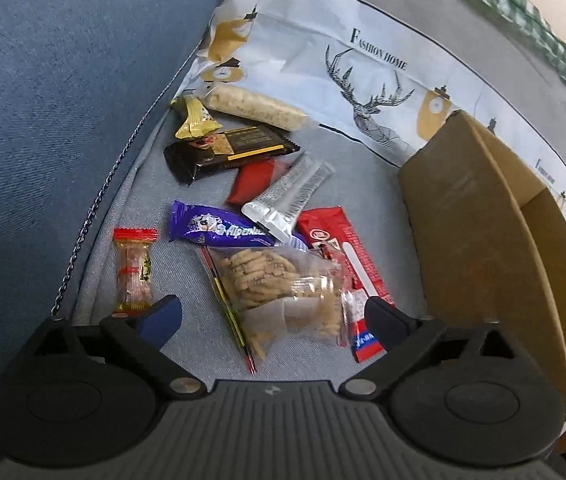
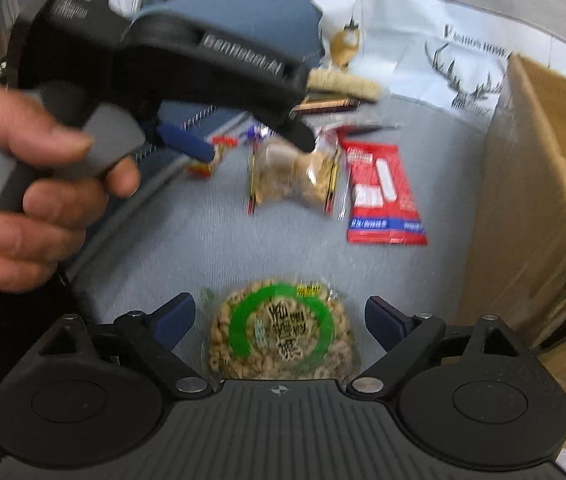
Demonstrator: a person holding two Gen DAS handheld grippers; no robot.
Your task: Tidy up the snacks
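Several snacks lie on a grey cloth surface (image 1: 143,216). My left gripper (image 1: 273,316) stands open over a clear bag of biscuit sticks (image 1: 279,284), its pads apart from the bag. Around the bag lie a red wrapper (image 1: 347,264), a purple bar (image 1: 219,228), a silver sachet (image 1: 287,196), a black chocolate pack (image 1: 227,148) and a red-ended candy (image 1: 135,272). My right gripper (image 2: 279,320) is open, with a round green-labelled nut pack (image 2: 279,336) lying between its fingers, untouched. The right wrist view also shows the left gripper (image 2: 247,140) held by a hand (image 2: 39,184).
An open cardboard box (image 1: 483,232) stands at the right, close to the red wrapper; it fills the right side (image 2: 543,200) of the right wrist view. A blue cushion (image 1: 63,100) borders the left. A white deer-print sheet (image 1: 363,80) lies behind the snacks.
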